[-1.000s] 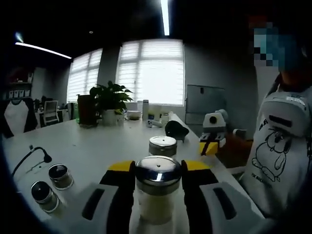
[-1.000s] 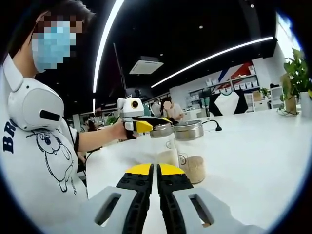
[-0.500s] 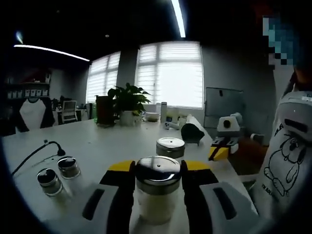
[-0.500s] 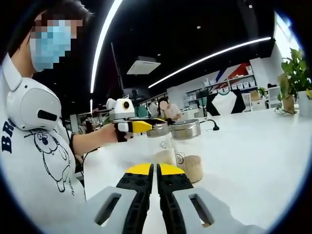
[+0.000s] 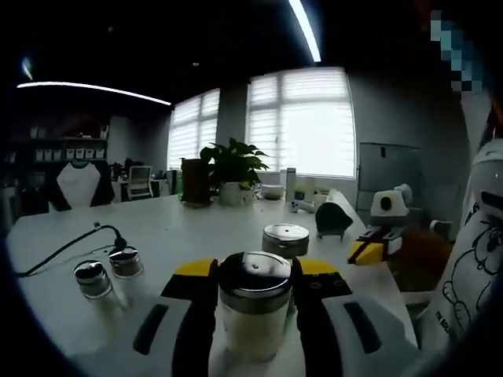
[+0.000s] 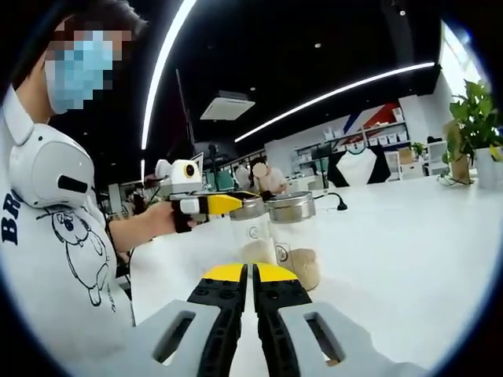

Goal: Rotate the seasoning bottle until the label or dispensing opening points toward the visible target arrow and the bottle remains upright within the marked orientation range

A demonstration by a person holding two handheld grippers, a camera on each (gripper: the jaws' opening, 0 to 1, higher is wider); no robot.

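Left gripper view looks along the left claw [image 5: 255, 271], whose two yellow-tipped black jaws press against either side of a seasoning bottle [image 5: 253, 310] with a steel lid and pale contents; the bottle stands upright on the white surface [image 5: 189, 224], close to the camera. No label text can be read on it, and no arrow mark can be made out. Four bottles can be counted here: the gripped one, a second steel-lidded jar [image 5: 285, 239] just beyond it, and two small shakers [image 5: 108, 269] side by side to the left, near a black cable [image 5: 67, 251]. Farther off stand a potted plant [image 5: 230, 169] and some small containers before the bright blinds. At right the right claw [image 5: 369, 250] comes in, yellow at its tip, beside a person's white shirt [image 5: 475, 267] with a cartoon drawing; its lettering is too blurred to read.

Right gripper view shows the right claw [image 6: 251, 273] from behind, its jaws closed together on nothing, over the surface [image 6: 409, 236]. Beyond it the left claw [image 6: 222, 205], held by a hand [image 6: 161, 221], clamps the seasoning bottle [image 6: 253, 236], which touches or overlaps the second jar [image 6: 293, 239] holding tan granules. Only this view gives the person's shirt [image 6: 55, 259] with the letter "B" at its edge, a ceiling unit and a far wall with shelving; the two small shakers belong to the other view
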